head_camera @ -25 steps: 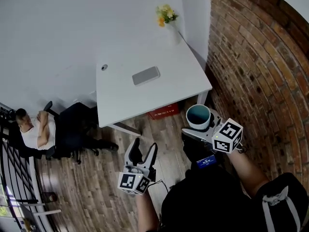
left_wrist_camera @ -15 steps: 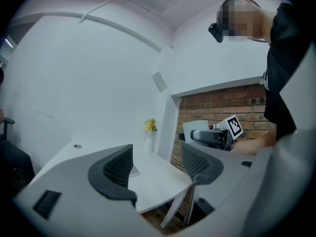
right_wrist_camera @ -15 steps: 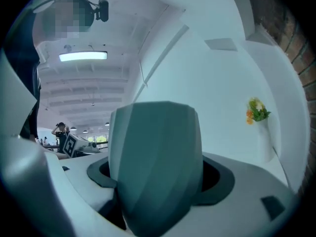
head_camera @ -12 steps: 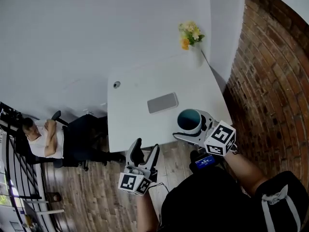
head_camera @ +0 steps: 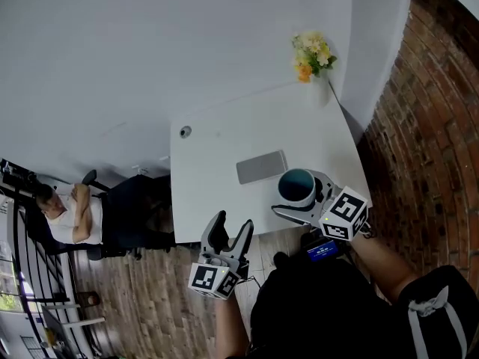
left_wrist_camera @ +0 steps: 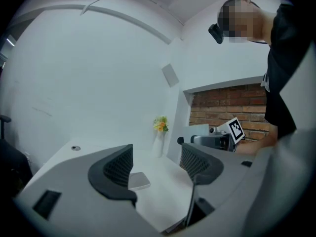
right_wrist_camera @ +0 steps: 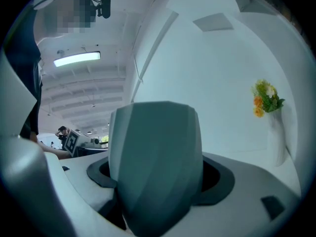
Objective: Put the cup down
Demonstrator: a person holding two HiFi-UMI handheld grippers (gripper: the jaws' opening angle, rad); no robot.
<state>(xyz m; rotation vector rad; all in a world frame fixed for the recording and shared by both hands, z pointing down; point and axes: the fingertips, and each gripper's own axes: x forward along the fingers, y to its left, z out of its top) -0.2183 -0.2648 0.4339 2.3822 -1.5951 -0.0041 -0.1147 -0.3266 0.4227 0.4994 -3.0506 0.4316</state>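
One teal cup [head_camera: 297,185] sits clenched in the right tongs [head_camera: 302,202] over the white surface's [head_camera: 217,163] near edge, close to one grey slab [head_camera: 262,167]; the left tongs [head_camera: 230,232] gape empty, and only the head view shows one seated person [head_camera: 66,214].

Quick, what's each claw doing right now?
Left claw: open, holding nothing.
Right claw: closed on the cup.
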